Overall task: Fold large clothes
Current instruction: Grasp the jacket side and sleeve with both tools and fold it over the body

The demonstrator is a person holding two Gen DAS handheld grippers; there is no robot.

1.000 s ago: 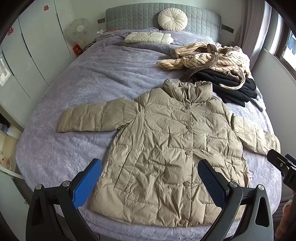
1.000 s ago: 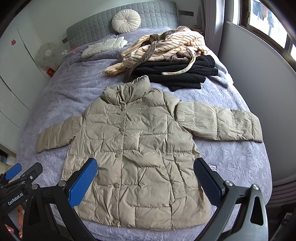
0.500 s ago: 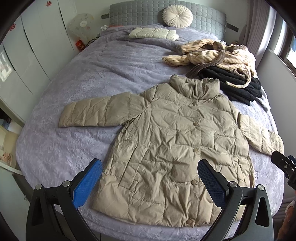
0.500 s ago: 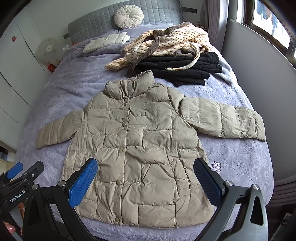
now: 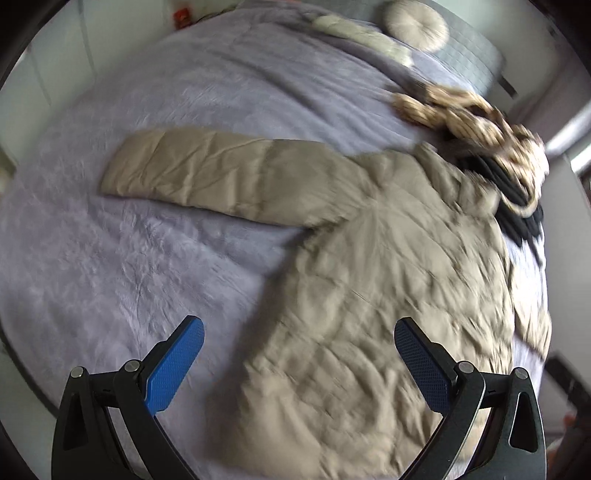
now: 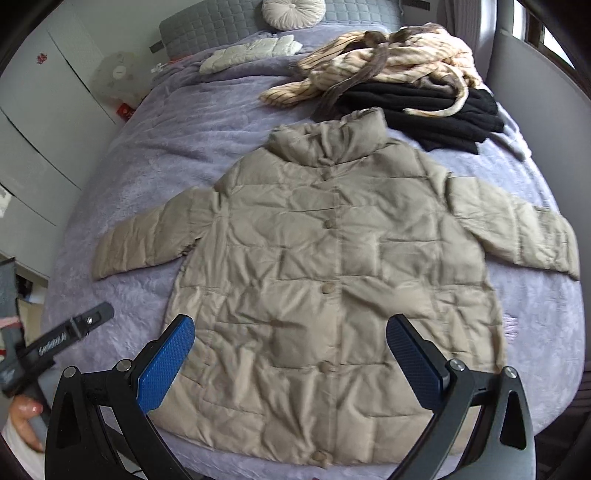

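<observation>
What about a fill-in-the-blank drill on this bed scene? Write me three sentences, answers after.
1. The beige coat lies flat on the bed with its front facing ____.
2. The striped garment lies on top of the ____ clothes.
3. Both the left tool and the right tool are ____ and hold nothing.

Answers: up; black; open

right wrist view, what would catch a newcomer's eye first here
The tan puffer coat dominates, spread flat and buttoned on the lilac bed with both sleeves out. Behind its collar, a striped robe lies heaped on folded black clothes, and a round cushion rests at the headboard. In the foreground the right gripper hangs above the hem, blue jaws wide apart.
</observation>
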